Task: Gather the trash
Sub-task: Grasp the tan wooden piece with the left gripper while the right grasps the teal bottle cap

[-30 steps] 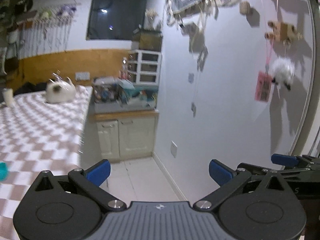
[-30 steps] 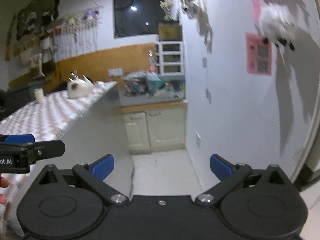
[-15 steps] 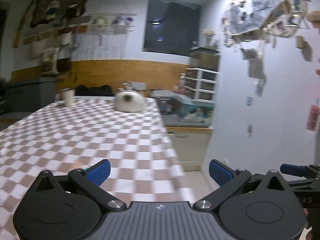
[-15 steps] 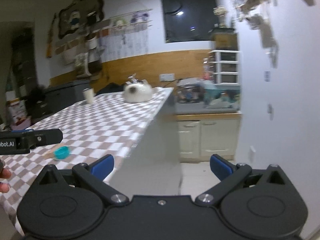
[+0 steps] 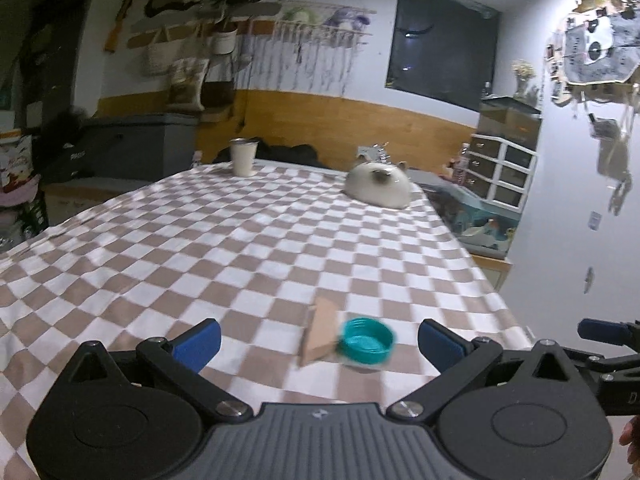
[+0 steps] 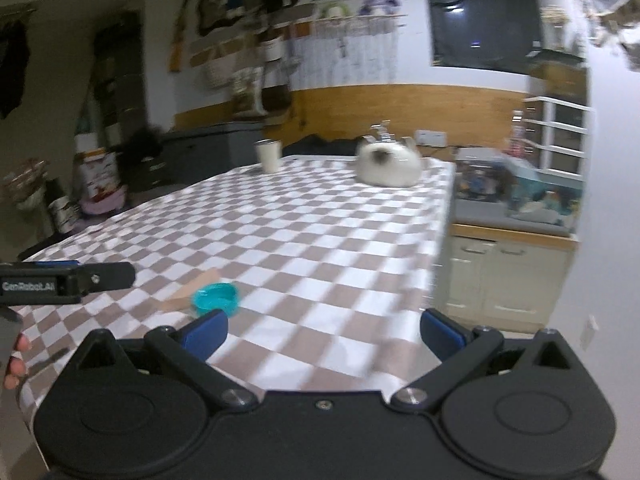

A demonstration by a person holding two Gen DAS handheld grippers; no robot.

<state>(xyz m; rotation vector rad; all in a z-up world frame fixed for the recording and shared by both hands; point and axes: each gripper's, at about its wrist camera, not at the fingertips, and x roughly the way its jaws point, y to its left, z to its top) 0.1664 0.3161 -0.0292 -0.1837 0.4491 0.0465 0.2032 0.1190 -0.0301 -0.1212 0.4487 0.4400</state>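
Note:
A teal bottle cap point(image 5: 367, 344) lies on the checkered table point(image 5: 248, 248) near its front edge, with a brown cardboard scrap point(image 5: 320, 330) touching its left side. My left gripper point(image 5: 320, 342) hovers open just in front of both, and they sit between its blue fingertips point(image 5: 198, 342). In the right wrist view the cap point(image 6: 216, 299) and scrap point(image 6: 188, 294) lie left of centre. My right gripper point(image 6: 324, 330) is open over the table's near right corner, holding nothing. The left gripper's side point(image 6: 68, 278) shows at the left edge.
A white cat point(image 5: 378, 188) lies at the table's far right, a white cup point(image 5: 243, 157) stands at the far end. The table's right edge point(image 6: 442, 240) drops to a floor gap beside cream cabinets point(image 6: 508, 276). Grey bins and clutter stand to the left.
Both grippers have swung left from the wall and cabinets toward the table. The cap and cardboard scrap have come into view in front of the left gripper. Both stay open.

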